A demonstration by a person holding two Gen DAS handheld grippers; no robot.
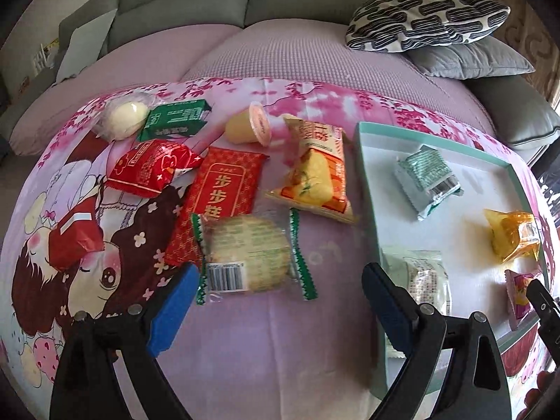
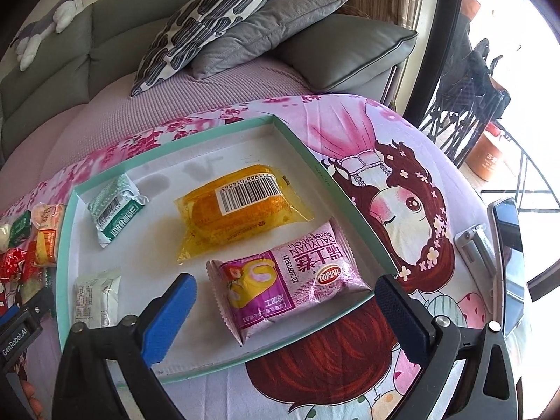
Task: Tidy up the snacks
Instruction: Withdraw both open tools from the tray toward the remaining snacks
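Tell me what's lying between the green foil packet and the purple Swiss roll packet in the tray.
The orange cake packet lies between the green foil packet and purple Swiss roll packet, clearest in the right wrist view.

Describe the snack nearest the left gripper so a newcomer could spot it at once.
Start at the teal-rimmed tray on the pink cartoon cloth; the loose snacks lie beside it. Nearest the open left gripper lies a round rice cracker in clear wrap. Unlike the red packets beside it, it has green zigzag ends and a barcode.
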